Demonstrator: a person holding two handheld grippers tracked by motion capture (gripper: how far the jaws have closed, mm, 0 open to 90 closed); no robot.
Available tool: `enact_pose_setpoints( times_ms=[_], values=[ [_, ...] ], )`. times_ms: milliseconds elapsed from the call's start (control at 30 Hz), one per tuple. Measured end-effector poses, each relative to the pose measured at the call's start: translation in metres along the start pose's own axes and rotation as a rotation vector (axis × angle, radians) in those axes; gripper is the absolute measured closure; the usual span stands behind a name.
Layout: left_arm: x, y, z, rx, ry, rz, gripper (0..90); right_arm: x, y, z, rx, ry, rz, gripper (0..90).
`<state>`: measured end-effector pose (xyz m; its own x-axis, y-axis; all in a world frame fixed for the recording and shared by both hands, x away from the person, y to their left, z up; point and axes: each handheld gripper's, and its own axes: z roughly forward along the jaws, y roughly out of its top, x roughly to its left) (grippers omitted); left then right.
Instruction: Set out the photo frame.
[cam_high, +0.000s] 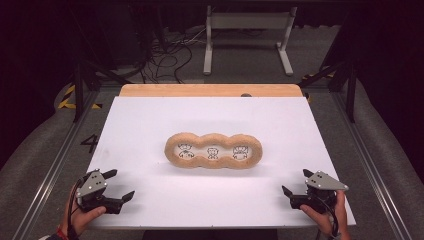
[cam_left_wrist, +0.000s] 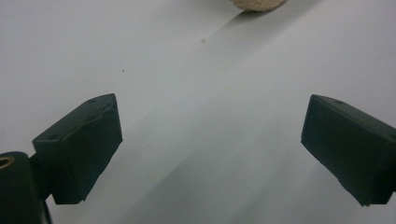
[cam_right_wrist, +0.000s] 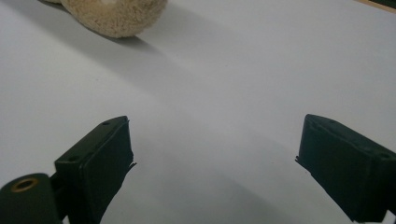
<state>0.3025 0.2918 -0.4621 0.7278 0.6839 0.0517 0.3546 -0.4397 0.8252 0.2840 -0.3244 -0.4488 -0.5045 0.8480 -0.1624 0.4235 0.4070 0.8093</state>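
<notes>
plush three-ring frame (cam_high: 213, 150) lies flat, frame centre, on white sheet (cam_high: 150, 120) | left gripper (cam_high: 118, 184) lower left, jaws spread, empty | right gripper (cam_high: 295, 182) lower right, likewise | step: pre-reach; next: both close in on its ends

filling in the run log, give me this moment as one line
left gripper: open, empty, near-left of sheet | right gripper: open, empty, near-right | tan plush frame: mid-sheet, untouched | white sheet: on table
</notes>
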Motion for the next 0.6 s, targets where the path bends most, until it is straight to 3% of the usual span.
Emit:
enact_pose_setpoints(
  times_ms=[600],
  values=[
    [-0.0055,0.0008,0.0027,0.013,-0.012,0.012,5.5,0.0013,0.0006,0.0037,0.006,0.002,-0.003,9.7]
  ],
)
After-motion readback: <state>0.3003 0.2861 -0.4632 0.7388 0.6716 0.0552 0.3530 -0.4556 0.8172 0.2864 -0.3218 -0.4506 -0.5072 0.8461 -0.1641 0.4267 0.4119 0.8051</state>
